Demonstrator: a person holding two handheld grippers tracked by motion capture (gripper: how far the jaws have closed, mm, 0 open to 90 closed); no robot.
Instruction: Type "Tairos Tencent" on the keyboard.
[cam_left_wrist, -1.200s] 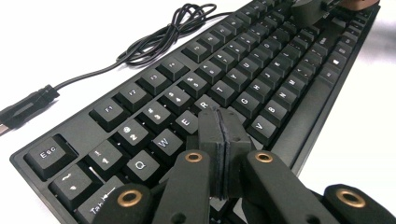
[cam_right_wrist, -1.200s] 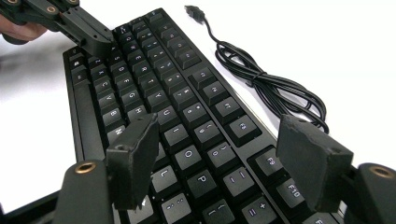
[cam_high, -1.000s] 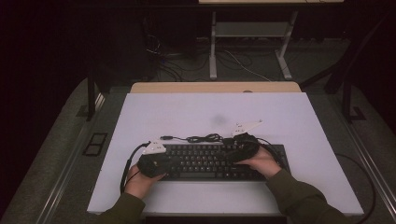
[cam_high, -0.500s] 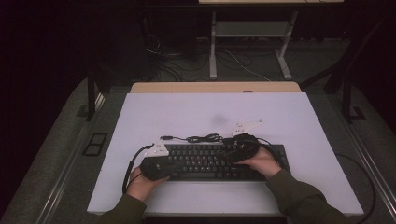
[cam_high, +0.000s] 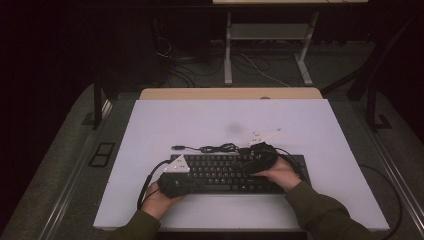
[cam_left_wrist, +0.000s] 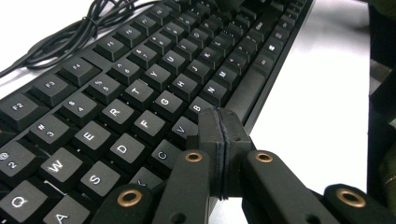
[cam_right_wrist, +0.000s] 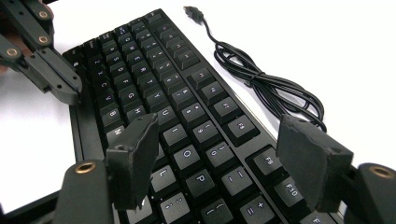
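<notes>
A black keyboard (cam_high: 225, 175) lies on the white table (cam_high: 200, 120), and its coiled black cable (cam_high: 215, 148) ends in a loose USB plug (cam_high: 176, 147) behind it. My left gripper (cam_high: 187, 181) is over the keyboard's left end. In the left gripper view its jaws (cam_left_wrist: 219, 116) are pressed together with nothing between them, just above the V and B keys beside the space bar. My right gripper (cam_high: 248, 167) hovers open over the right half. Its two pads (cam_right_wrist: 133, 154) stand wide apart above the O and P keys (cam_right_wrist: 187, 156), holding nothing. The left gripper (cam_right_wrist: 70, 93) also shows far off in the right gripper view.
Bare white table lies ahead of the keyboard and to both sides. A wooden desk edge (cam_high: 230, 93) adjoins the far side. Beyond it are metal legs (cam_high: 228, 50) and loose cables on a dark floor. Green sleeves (cam_high: 320, 212) come in from the near edge.
The left hand has drifted slightly toward the near edge of the keyboard. The right hand and the keyboard have stayed put.
</notes>
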